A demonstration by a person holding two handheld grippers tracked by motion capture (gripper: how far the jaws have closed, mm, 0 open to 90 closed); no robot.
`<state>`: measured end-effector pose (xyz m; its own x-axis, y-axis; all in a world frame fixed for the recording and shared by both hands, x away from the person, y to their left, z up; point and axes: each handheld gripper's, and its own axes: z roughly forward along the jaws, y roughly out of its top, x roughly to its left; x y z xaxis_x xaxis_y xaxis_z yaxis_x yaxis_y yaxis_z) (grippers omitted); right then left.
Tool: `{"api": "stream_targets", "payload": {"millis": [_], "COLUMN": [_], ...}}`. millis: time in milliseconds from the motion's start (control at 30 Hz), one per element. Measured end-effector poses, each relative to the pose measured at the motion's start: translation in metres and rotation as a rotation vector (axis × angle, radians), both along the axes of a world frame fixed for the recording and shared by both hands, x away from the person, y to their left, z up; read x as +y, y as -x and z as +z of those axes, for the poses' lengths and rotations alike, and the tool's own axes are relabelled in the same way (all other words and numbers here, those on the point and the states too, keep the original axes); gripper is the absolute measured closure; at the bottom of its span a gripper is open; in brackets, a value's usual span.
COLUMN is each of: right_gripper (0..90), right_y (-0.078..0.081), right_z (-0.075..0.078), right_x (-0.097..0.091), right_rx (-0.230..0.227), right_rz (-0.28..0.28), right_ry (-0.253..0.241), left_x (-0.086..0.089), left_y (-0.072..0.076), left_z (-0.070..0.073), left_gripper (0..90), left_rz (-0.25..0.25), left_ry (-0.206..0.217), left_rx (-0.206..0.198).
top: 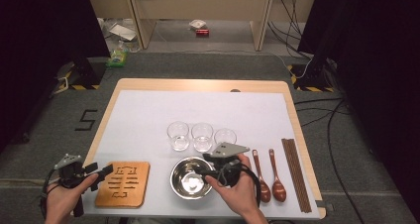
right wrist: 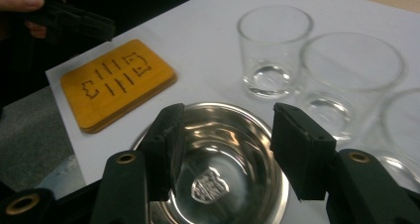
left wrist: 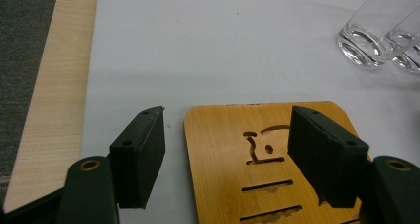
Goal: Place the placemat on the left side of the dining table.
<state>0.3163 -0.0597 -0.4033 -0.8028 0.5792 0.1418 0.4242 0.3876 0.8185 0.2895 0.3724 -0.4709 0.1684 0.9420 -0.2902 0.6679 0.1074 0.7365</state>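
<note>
The bowl [top: 191,177] sits at the desk's near edge, right gripper [right wrist: 225,149] spread just above its rim. The trivet [top: 123,183] lies near the near-left corner, left gripper [left wrist: 225,157] spread over its left edge. Three glasses [top: 202,136] stand behind the bowl.

Left hand [top: 63,196] low at the near left corner, wrapped around the black two-jaw left gripper [top: 101,173], jaws spread wide and pointing rightward, level, nothing pinched between them. Right hand [top: 236,187] further in, knuckles up, gripping the black right gripper [top: 200,172] with grey three-cornered plate on top, jaws parted, aimed leftward and tipped slightly down, likewise empty.
</note>
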Motion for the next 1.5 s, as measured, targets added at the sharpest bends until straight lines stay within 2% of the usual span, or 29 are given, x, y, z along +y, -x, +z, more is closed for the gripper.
{"api": "stream_targets", "payload": {"millis": [33,133,167,400,433,467,533,567,600,633,833,967,1033,1167,1500], "right_gripper": [47.5,47.3,47.3,45.7,45.7,45.4,45.3,45.1,45.1,45.0,44.6,44.5,44.0,43.5,43.4], "right_y": [0.000,-0.002,-0.002,-0.003,-0.003,-0.002,-0.002,-0.001,-0.001,0.001,0.002,0.003,0.004,0.005,0.010], "right_z": [0.000,-0.003,-0.003,-0.008,-0.008,-0.009,-0.010,-0.012,-0.012,-0.014,-0.022,-0.027,-0.033,-0.041,-0.055], "right_x": [0.000,0.024,0.024,0.060,0.060,0.072,0.076,0.088,0.088,0.098,0.123,0.133,0.142,0.152,0.168], "right_rx": [0.000,0.005,0.005,0.028,0.028,0.038,0.036,0.048,0.048,0.051,0.074,0.088,0.109,0.145,0.190], "right_rz": [0.000,0.052,0.052,0.119,0.119,0.143,0.156,0.182,0.182,0.202,0.242,0.262,0.276,0.276,0.286], "right_ry": [0.000,0.014,0.014,0.025,0.025,0.031,0.032,0.033,0.033,0.040,0.066,0.079,0.093,0.122,0.164], "left_x": [0.000,0.001,0.001,0.001,0.000,0.000,-0.001,0.000,0.000,0.000,0.000,0.001,0.001,0.001,0.000], "left_y": [0.000,0.000,0.000,0.001,0.001,0.001,0.001,0.000,0.000,0.000,0.001,0.001,0.001,0.001,0.001], "left_z": [-0.001,-0.002,-0.002,-0.002,-0.002,-0.003,-0.003,-0.003,-0.003,-0.003,-0.004,-0.004,-0.004,-0.004,-0.005], "left_gripper": [30.1,30.0,30.0,30.0,30.0,30.0,29.9,30.0,30.0,30.0,30.0,30.1,30.1,30.1,30.1], "left_rz": [-0.001,-0.009,-0.009,-0.014,-0.017,-0.020,-0.020,-0.021,-0.021,-0.021,-0.027,-0.026,-0.025,-0.029,-0.038], "left_ry": [-0.001,-0.002,-0.002,-0.001,-0.004,-0.005,-0.005,-0.007,-0.007,-0.006,-0.003,-0.002,0.001,0.003,0.001], "left_rx": [0.002,0.007,0.007,0.006,0.009,0.011,0.011,0.013,0.013,0.012,0.011,0.013,0.013,0.015,0.024]}}
